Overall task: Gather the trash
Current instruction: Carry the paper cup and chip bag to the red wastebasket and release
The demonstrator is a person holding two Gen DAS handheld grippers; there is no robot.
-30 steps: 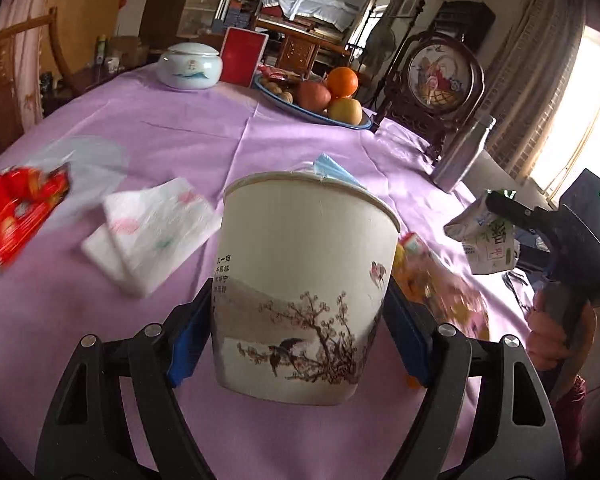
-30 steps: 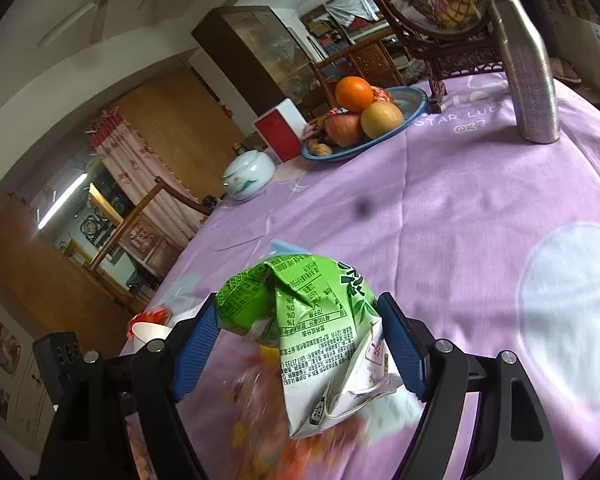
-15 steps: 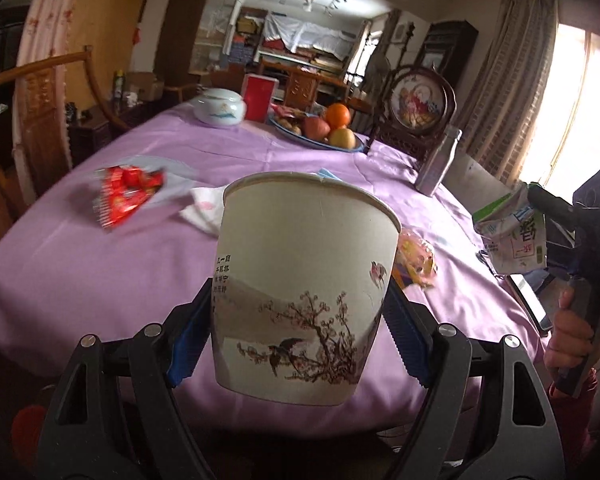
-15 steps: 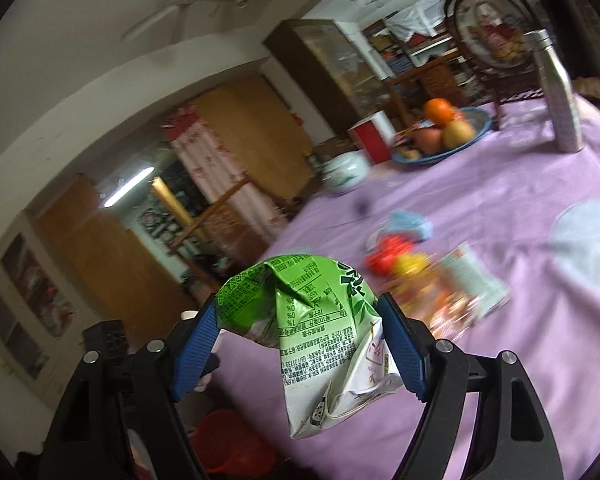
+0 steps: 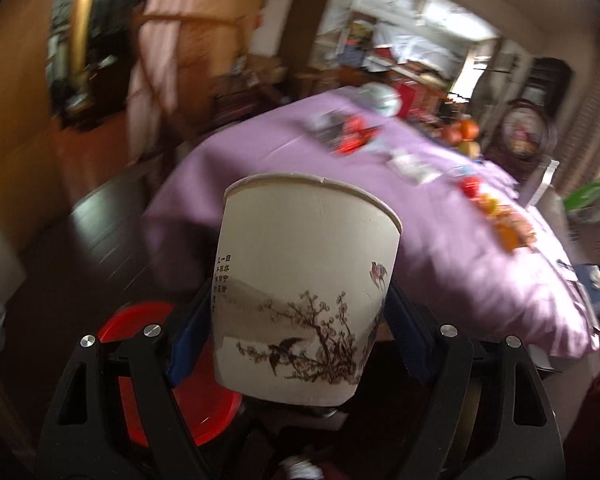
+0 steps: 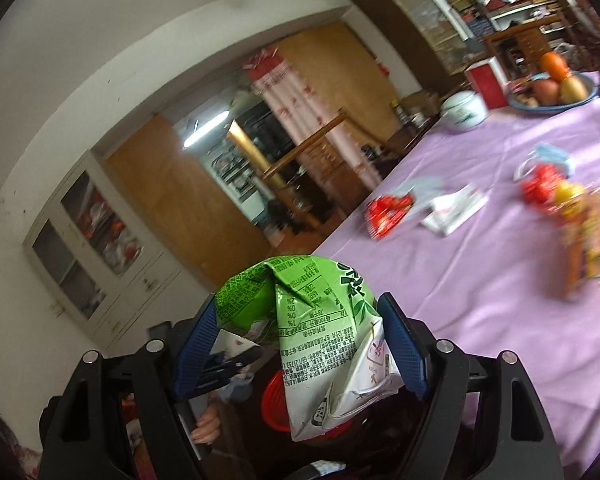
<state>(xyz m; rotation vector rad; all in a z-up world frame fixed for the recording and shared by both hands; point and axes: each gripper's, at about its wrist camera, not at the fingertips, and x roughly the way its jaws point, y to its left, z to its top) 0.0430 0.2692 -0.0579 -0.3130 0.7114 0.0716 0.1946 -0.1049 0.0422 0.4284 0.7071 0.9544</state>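
My left gripper (image 5: 296, 340) is shut on a white paper cup (image 5: 304, 280) printed with a blossom branch and birds, held upright off the table's edge. Below it on the dark floor stands a red bin (image 5: 156, 372), partly hidden by the cup and fingers. My right gripper (image 6: 300, 344) is shut on a crumpled green and white carton (image 6: 320, 336), which also shows at the right edge of the left wrist view as the carton (image 5: 592, 216). A sliver of the red bin (image 6: 274, 400) shows under the carton. More trash lies on the purple tablecloth (image 6: 480, 280): a red wrapper (image 6: 388, 208), a folded napkin (image 6: 456, 208), colourful snack wrappers (image 6: 580, 224).
A fruit plate (image 6: 552, 88), a white lidded jar (image 6: 464, 110) and a red box (image 6: 486, 80) stand at the table's far side. A wooden chair (image 6: 304, 156) is beside the table. A hand (image 6: 208, 426) holding the other gripper shows low in the right wrist view.
Both grippers have swung away from over the table to beyond its edge, still holding the cup and the carton. The red bin on the floor has come into view beneath them.
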